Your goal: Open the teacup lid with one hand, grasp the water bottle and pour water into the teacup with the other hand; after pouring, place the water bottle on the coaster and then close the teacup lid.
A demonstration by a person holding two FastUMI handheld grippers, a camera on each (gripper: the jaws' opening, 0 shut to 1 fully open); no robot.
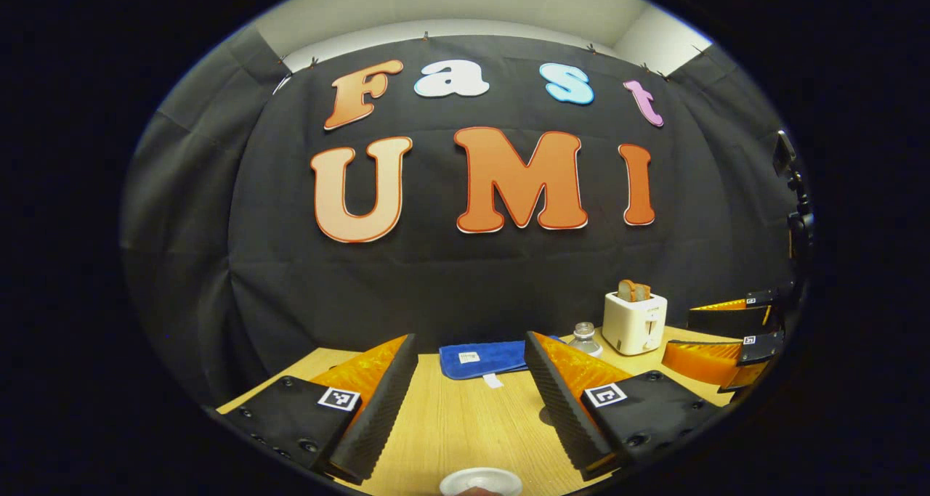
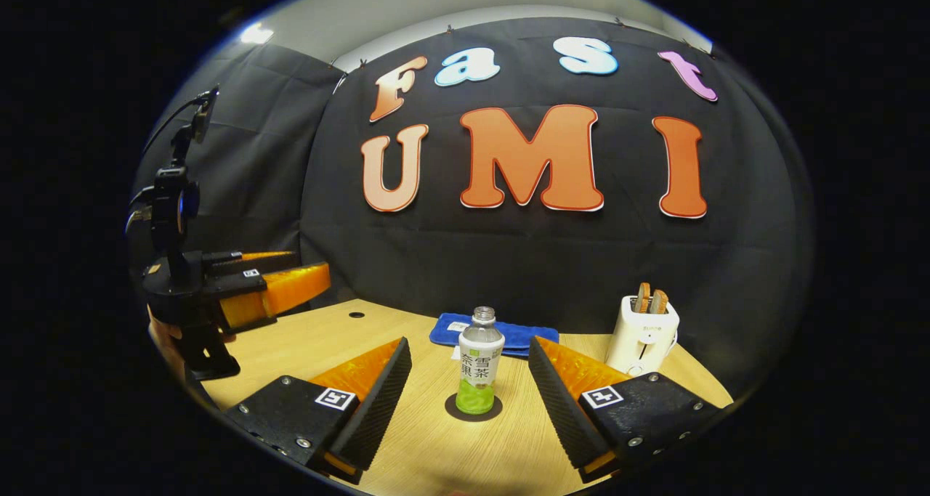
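Observation:
The water bottle is clear, holds a little green liquid and has no cap. It stands upright on a dark round coaster in the right gripper view. My right gripper is open just short of it, one finger on either side and neither touching. In the left gripper view my left gripper is open above the table. The white round top of the teacup shows at the bottom edge, below and between its fingers. The bottle's neck peeks out behind its right finger.
A blue cloth lies at the back of the wooden table, against the wall. A white toaster with bread slices stands at the back right. The left gripper and its handle hang over the table's left side.

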